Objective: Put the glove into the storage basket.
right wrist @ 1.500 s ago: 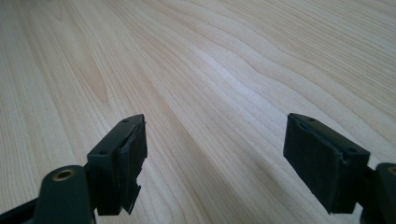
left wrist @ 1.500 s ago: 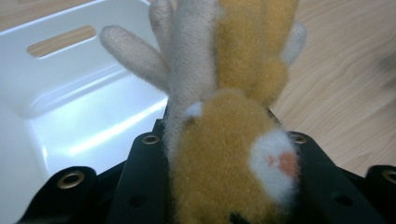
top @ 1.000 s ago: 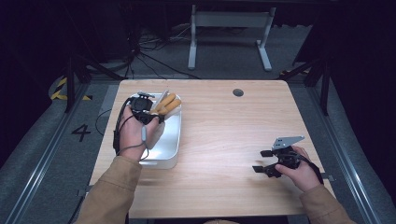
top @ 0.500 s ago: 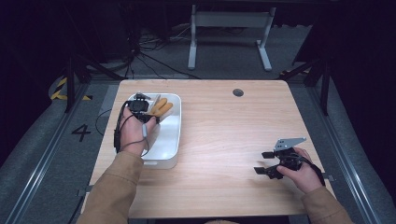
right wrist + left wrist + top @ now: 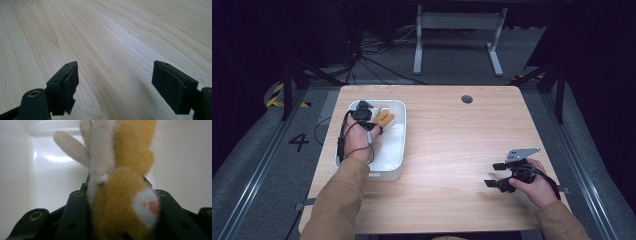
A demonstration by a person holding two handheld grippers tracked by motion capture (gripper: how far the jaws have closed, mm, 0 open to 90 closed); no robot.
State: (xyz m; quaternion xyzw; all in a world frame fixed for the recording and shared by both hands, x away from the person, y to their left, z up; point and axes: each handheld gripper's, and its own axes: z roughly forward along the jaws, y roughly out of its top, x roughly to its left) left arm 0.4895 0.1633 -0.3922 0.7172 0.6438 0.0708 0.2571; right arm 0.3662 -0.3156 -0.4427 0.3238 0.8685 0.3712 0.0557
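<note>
While the left gripper (image 5: 364, 116) has its jaws clamped on the soft toy (image 5: 120, 202), pinching it across the plump tan body just behind the white muzzle, the cloth bulges out between the black pads, which tells much about how it will handle. It looks light and squashy, with a fuzzy pile that should not slip, and nothing about it seems breakable; the best hold is likely the thick middle where it is gripped now, since the cream limbs (image 5: 72, 147) are thin and floppy and would probably sag or pull free. From the gripper outward, the toy hangs forward of the jaws down inside the white tub (image 5: 395, 150), its tan end lying near the far right corner, and the tub's smooth walls close round it in the left gripper view. The tub sits at the left side of the wooden table (image 5: 452, 145). Well apart, near the table's right front, the right gripper (image 5: 496, 175) rests low with its jaws spread wide and nothing between them, only bare wood grain ahead. Compared with a second ago, the left hand has sunk, carrying the toy from above the tub's far rim down into it, while the right hand has stayed where it was.
</note>
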